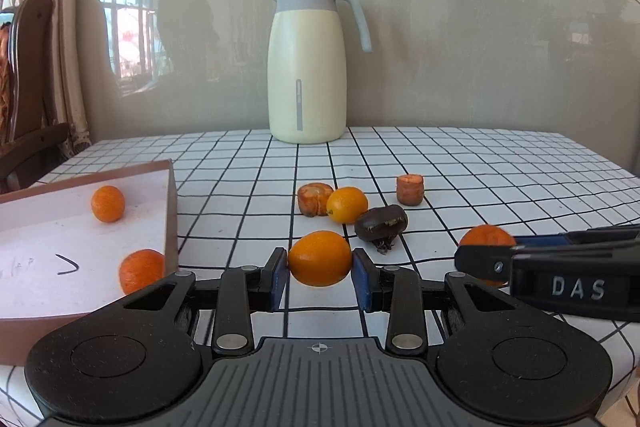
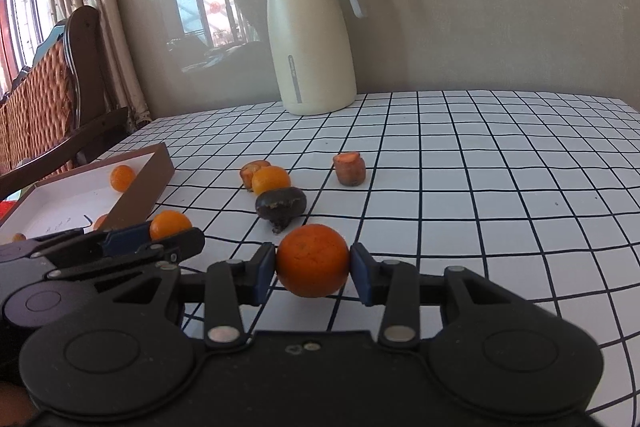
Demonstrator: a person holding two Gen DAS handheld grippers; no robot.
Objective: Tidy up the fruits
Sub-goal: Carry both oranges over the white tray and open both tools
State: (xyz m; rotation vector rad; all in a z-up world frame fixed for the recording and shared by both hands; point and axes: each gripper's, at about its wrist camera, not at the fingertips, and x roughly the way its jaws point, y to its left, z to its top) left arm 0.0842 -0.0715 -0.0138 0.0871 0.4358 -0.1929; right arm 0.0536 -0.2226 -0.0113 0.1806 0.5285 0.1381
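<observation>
While both grippers are closed on fruit, the left gripper (image 1: 320,264) pinches a smooth orange (image 1: 320,258) across its middle, and the right gripper (image 2: 313,261) pinches a rougher mandarin (image 2: 313,259) the same way. Both seem light, round, soft-skinned and likely to roll. The box (image 1: 170,215) lies at nine o'clock of the left gripper.

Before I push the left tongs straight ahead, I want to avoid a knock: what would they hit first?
Probably the dark fruit or the loose orange beside it, both just ahead and slightly right of the orange held in the left tongs. Depth is uncertain.
</observation>
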